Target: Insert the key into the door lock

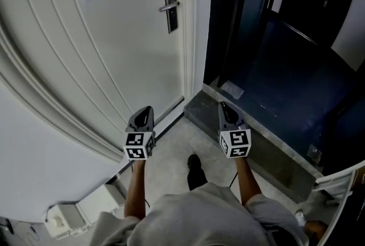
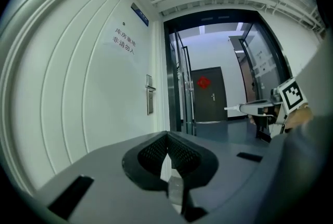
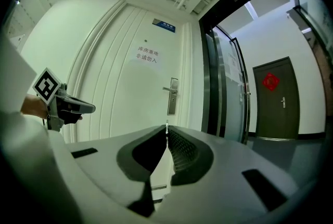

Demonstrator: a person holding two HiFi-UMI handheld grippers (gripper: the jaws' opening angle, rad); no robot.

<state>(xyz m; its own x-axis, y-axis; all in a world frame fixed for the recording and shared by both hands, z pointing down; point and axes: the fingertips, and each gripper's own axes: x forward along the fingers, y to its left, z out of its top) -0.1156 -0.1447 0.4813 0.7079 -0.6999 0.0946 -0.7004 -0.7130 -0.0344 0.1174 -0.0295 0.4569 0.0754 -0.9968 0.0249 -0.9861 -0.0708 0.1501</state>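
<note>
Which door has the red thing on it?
The far dark door, with a red decoration near its top. The near white door has only a paper sign and a handle.

1. A grey short-sleeved shirt (image 1: 199, 216) is worn, and the forearms are left bare.
2. A black shoe (image 1: 195, 170) is worn.
3. The left gripper (image 1: 146, 109) and the right gripper (image 1: 223, 105) are cased in smooth grey shells that taper to the tips.
4. Each gripper is fitted with a white cube (image 1: 139, 145) printed with black square markers.
5. The jaws are lined with black, finely textured pads (image 2: 153, 153).
</note>
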